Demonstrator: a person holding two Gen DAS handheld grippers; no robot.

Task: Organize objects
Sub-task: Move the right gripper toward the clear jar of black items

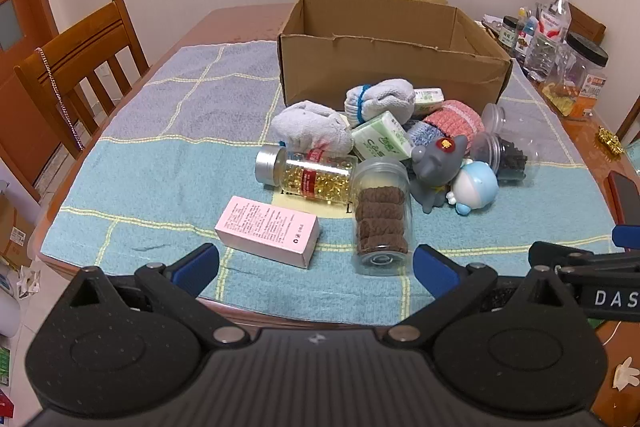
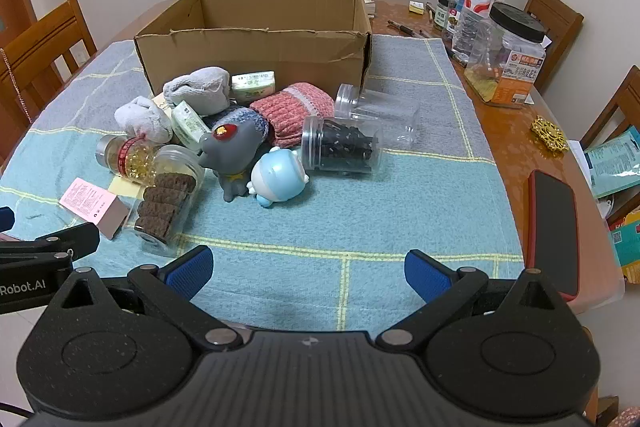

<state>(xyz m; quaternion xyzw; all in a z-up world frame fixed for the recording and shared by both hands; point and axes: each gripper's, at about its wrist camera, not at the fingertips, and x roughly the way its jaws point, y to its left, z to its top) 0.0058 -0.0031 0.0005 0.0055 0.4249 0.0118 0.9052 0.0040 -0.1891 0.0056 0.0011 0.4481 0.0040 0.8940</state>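
Both grippers hang over the near edge of the table [image 2: 472, 115], the left gripper [image 1: 316, 269] and the right gripper [image 2: 308, 269] each with blue pads spread wide apart and nothing between them. One blue-and-grey checked cloth [image 2: 400, 195] covers most of the tabletop. One open cardboard box [image 2: 256, 39] stands toward the cloth's far edge, torn along its front rim and seemingly empty, though its floor is hidden. In front of it, mid-cloth, lies the pile: four clear jars on their sides, namely one with brown rounds [image 1: 382, 217], one with gold capsules [image 1: 312, 175], one with dark pieces [image 2: 344, 147] and one empty [image 2: 380, 107]. Three rolled sock bundles follow, two pale grey [image 1: 308, 125] and one pink [image 2: 296, 107]. One pink carton [image 1: 268, 229] lies nearest the left gripper. Two green tissue packs [image 1: 380, 139] sit among the socks. Two small toys, one grey [image 2: 232, 147] and one light blue [image 2: 276, 177], lie touching.
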